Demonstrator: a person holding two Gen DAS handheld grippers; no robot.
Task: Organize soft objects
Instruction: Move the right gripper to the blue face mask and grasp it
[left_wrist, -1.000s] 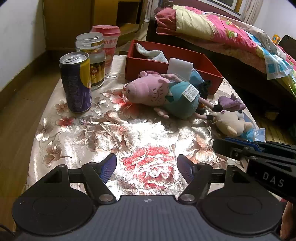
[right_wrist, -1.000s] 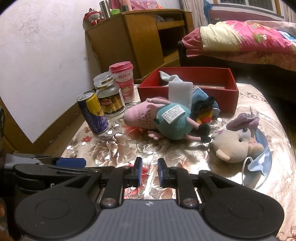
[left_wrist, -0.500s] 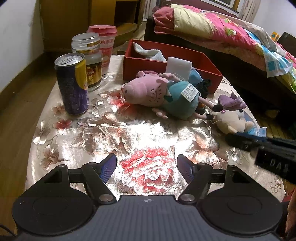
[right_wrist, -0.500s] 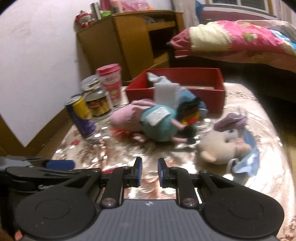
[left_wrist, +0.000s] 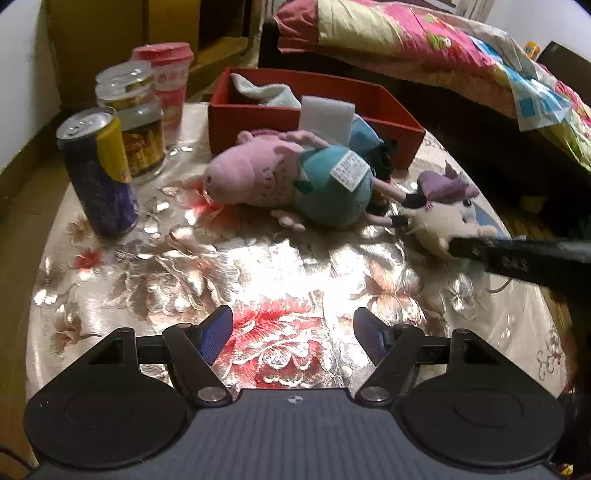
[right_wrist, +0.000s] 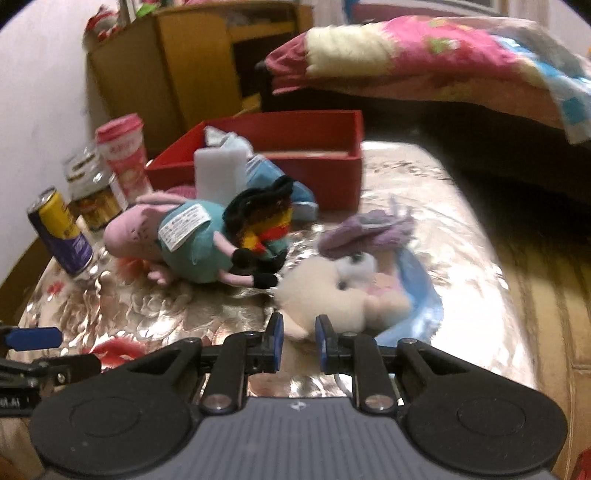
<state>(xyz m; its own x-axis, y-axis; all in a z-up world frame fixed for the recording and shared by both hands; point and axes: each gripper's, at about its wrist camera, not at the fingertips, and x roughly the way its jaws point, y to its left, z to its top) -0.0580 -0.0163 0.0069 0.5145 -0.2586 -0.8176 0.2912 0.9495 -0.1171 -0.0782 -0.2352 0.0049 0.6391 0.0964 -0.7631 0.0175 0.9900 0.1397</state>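
Right at the tips of the right tongs (right_wrist: 298, 338) sits the cream plush toy (right_wrist: 328, 295) with its purple hat, and the blue pads stand a little apart with a pale limb of the toy poking in between them; no squeeze showing, so they read as parted and holding nothing. A blue face mask (right_wrist: 417, 291) curls round the far side of that toy, on the right of the tongs. Just beyond and to the left lies the pink pig doll (right_wrist: 173, 236) in its teal dress, on its side, white label up, with a small black knitted toy (right_wrist: 266, 218) resting against its back. Behind them the red box (right_wrist: 325, 173) stands open on the counter (right_wrist: 424, 206), a white sponge (right_wrist: 219, 170) leaning at its near wall, and a pale cloth (left_wrist: 266, 92) inside.

Over on the left tongs (left_wrist: 293, 332), the fingers are spread wide, nothing between them, hovering above the flowered cloth of the counter, well short of the pig doll ahead. Off to their left a purple and yellow can (left_wrist: 98, 170) stands upright, with a glass jar (left_wrist: 133, 122) just behind it and a pink cup (left_wrist: 168, 81) further back. The right tool's black arm reaches in from the right, its tip against the cream toy.
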